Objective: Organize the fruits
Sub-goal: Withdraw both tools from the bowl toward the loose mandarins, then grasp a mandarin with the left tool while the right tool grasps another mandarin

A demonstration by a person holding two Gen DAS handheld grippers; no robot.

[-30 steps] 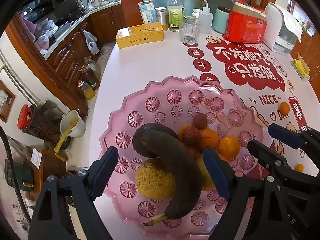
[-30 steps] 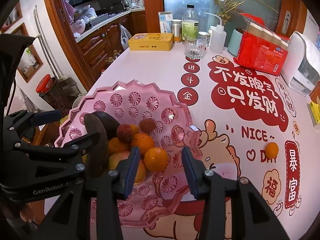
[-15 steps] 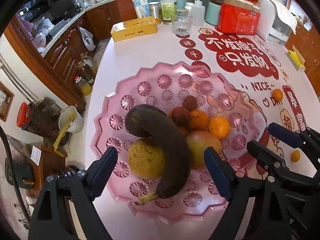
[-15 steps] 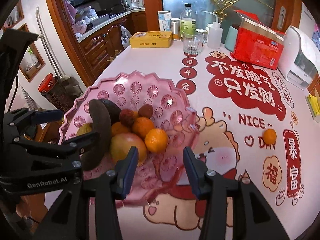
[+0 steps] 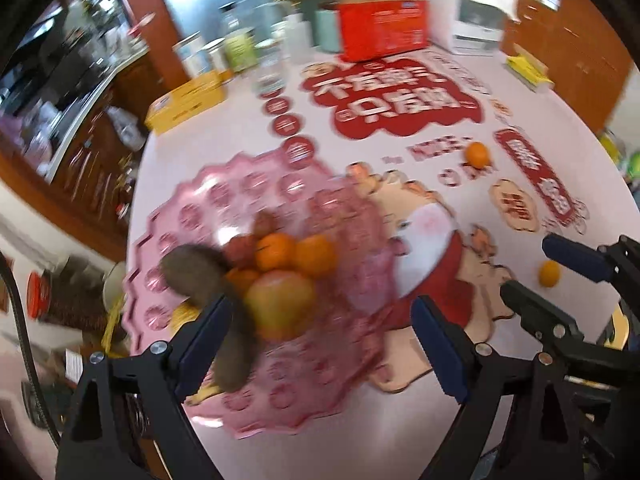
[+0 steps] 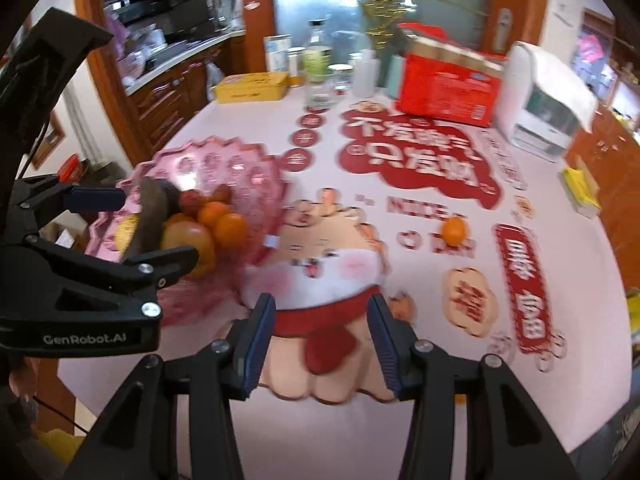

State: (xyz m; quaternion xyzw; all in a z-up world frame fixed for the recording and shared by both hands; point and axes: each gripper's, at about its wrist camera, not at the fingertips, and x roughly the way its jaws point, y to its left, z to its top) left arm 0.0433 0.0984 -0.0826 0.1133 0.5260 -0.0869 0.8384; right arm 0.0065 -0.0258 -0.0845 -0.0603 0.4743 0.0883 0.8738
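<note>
A pink plastic fruit tray (image 5: 248,200) (image 6: 224,160) holds a dark overripe banana (image 5: 200,276), oranges (image 5: 296,252), a mango (image 5: 280,308) and small reddish fruits. One loose orange (image 5: 477,154) (image 6: 454,230) lies on the table to the right. A second small orange (image 5: 549,274) lies by the right gripper. My left gripper (image 5: 320,340) is open and empty above the tray's near rim. My right gripper (image 6: 320,344) is open and empty over the table print, right of the tray.
A yellow tin (image 6: 252,87), bottles, a glass (image 6: 320,90), a red box (image 6: 448,84) and a white appliance (image 6: 548,104) stand along the table's far edge. A yellow item (image 6: 580,192) lies at the right edge. Wooden cabinets are on the left.
Both grippers have pulled back and swung right, away from the tray. The tray now sits further left in both views. Both stay open and empty.
</note>
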